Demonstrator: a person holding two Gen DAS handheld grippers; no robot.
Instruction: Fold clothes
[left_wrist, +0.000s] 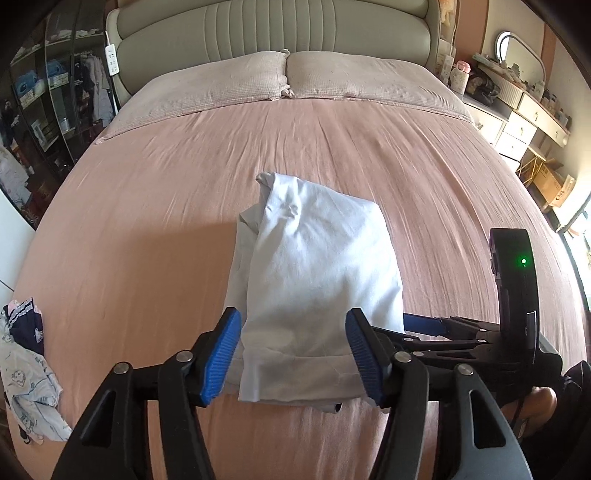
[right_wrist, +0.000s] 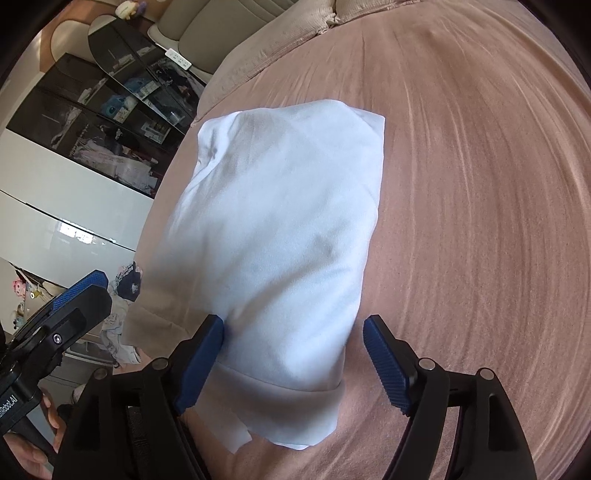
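A folded white garment (left_wrist: 317, 266) lies on the pink bed sheet (left_wrist: 147, 221), its near hem toward me. My left gripper (left_wrist: 293, 356) hovers over that near end, jaws open, and the cloth shows between the blue pads without being pinched. In the right wrist view the same garment (right_wrist: 280, 221) fills the middle. My right gripper (right_wrist: 293, 360) stands open astride its near end, the left pad (right_wrist: 201, 358) close against the cloth's edge. The right gripper's finger (left_wrist: 424, 325) lies beside the garment's right side. One left gripper finger (right_wrist: 81, 291) shows at the left.
A heap of patterned clothes (left_wrist: 26, 369) sits at the bed's left edge. Two pillows (left_wrist: 280, 74) and a padded headboard (left_wrist: 277, 26) are at the far end. A dark glass cabinet (left_wrist: 44, 110) stands left, a cluttered dresser (left_wrist: 517, 110) right.
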